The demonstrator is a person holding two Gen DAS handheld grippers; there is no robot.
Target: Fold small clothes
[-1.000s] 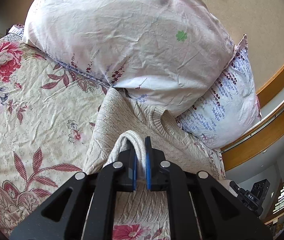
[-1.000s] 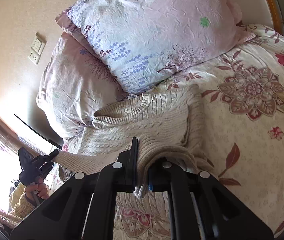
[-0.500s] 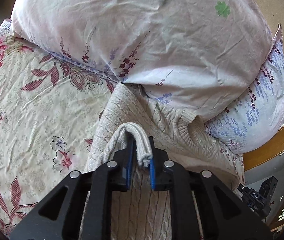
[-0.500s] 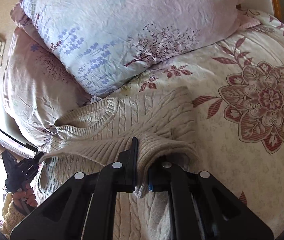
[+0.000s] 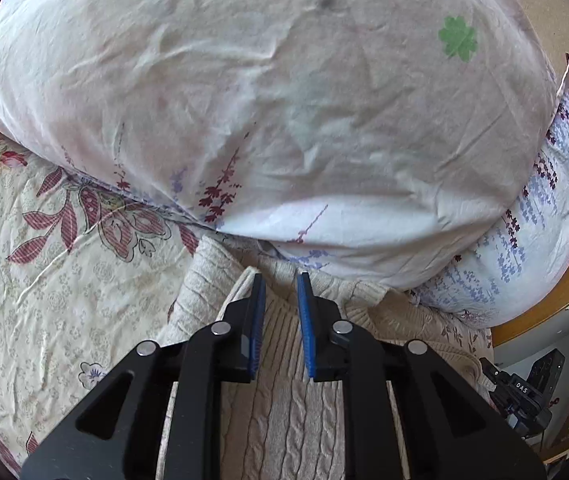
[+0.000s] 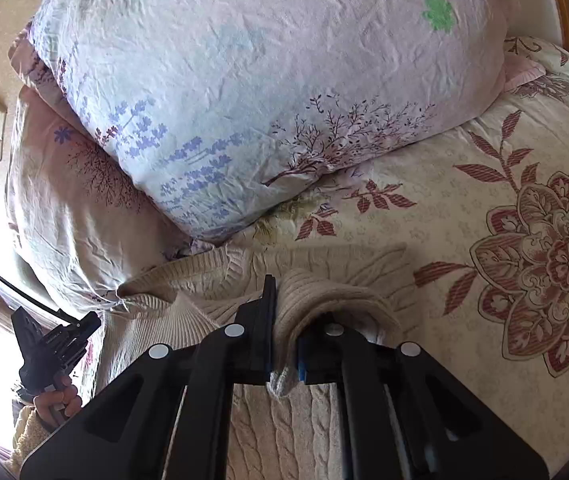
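Left wrist view: the left gripper (image 5: 280, 300) hangs over a cream cable-knit sweater (image 5: 284, 412) that lies on a bed with a floral bedspread (image 5: 56, 280). Its jaws stand a little apart, with nothing between the blue pads (image 5: 258, 320); they have just been opening, and the ribbed fold of knit they pinched a moment ago now lies just outside the left finger, against its outer face. Below the gap the cable pattern of the sweater shows flat. The top of the sweater reaches the foot of a large pale pink pillow (image 5: 264, 100) with a green clover print, which lies at the head end of the bed. Under that pillow sits a second pillow (image 5: 524, 248) printed with lilac sprigs, toward the right edge of the bed, by a wooden bed frame (image 5: 564, 292). At the lower right the right gripper (image 5: 524, 396) shows as a dark shape beyond the sweater.

Right wrist view: the right gripper (image 6: 284, 312) is clenched on a thick ribbed fold of the sweater (image 6: 324, 296), which bulges up between the fingers and drapes over the right one. The garment spreads to the left, its ribbed neckline lying by the lower pillow (image 6: 76, 200). The upper pillow (image 6: 264, 80) rests on that one and on the bedspread (image 6: 484, 200). At the far left a hand (image 6: 56, 400) in a fleecy sleeve grips the left gripper (image 6: 56, 340) at the sweater's far edge.
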